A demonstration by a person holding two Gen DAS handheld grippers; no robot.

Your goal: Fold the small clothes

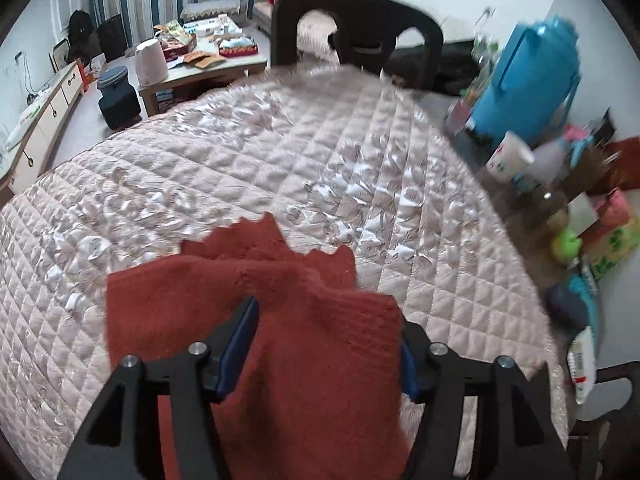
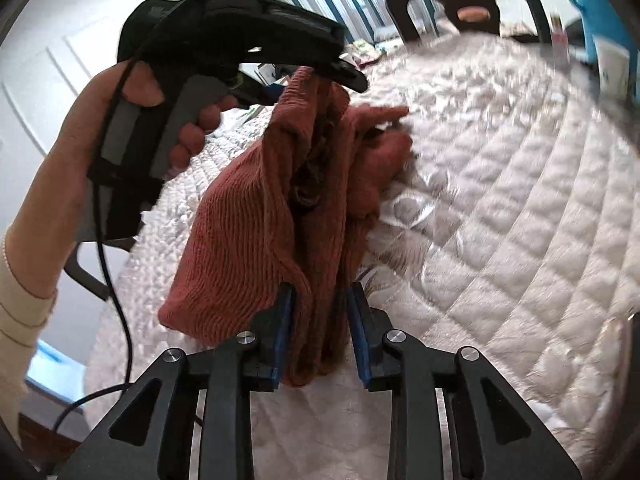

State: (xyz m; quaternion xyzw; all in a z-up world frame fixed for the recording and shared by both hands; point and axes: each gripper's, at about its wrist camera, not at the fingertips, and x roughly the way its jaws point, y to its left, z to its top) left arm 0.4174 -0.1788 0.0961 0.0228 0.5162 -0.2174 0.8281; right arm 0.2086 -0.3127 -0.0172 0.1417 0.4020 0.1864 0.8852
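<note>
A rust-red knitted garment lies bunched on the pale quilted cover. In the left wrist view my left gripper stands over it with its jaws wide. The cloth fills the gap and drapes over the right pad. The right wrist view shows the garment stretched up between both grippers. Its upper end hangs at the tip of the left gripper, which a hand holds. The lower end passes between the blue pads of my right gripper, whose jaws stand slightly apart around it.
A dark chair back stands at the far edge of the cover. To the right are a blue flask, a paper cup, bottles and packets. A low table with clutter and a white kettle stand on the floor at the far left.
</note>
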